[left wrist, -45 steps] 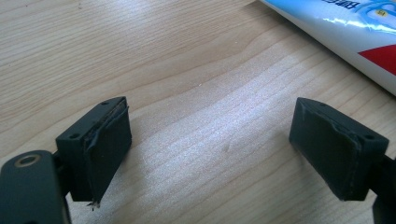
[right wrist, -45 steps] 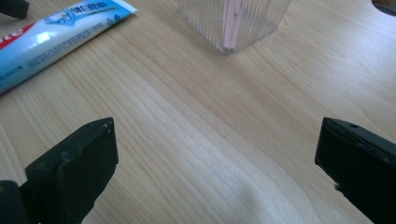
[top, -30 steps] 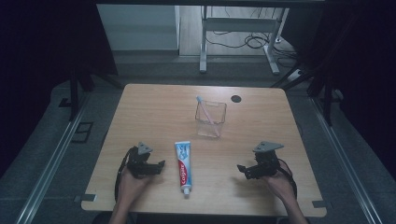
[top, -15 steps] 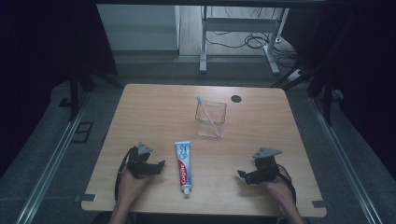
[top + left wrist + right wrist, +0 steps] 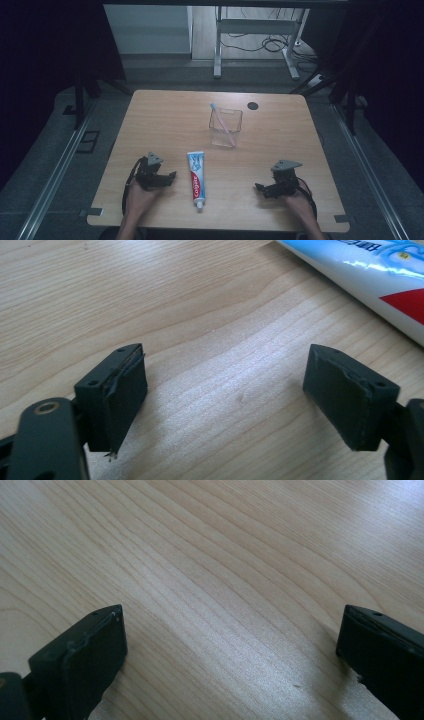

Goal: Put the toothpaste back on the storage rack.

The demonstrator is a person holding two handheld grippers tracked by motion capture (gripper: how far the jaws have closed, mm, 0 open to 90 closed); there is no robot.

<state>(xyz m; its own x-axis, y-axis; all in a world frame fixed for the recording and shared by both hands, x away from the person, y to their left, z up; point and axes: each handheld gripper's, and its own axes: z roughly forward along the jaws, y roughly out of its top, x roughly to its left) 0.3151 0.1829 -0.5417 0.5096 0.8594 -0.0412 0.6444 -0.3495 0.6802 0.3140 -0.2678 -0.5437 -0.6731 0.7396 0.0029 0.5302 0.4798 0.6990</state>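
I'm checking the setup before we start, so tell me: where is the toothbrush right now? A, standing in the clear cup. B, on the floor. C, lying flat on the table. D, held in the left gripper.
A: the toothbrush leans inside the clear cup, its end poking above the rim.

Toothpaste tube point(image 5: 196, 178) — red brand panel, lettering too small to read.

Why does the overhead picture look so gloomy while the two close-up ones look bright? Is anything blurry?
High view: dim, dark surroundings, only the table lit; toothpaste tube small and soft. Left gripper view: bright, wood grain sharp, glare on the tube, near jaws slightly soft. Right gripper view: even light, pale sheen on the wood.
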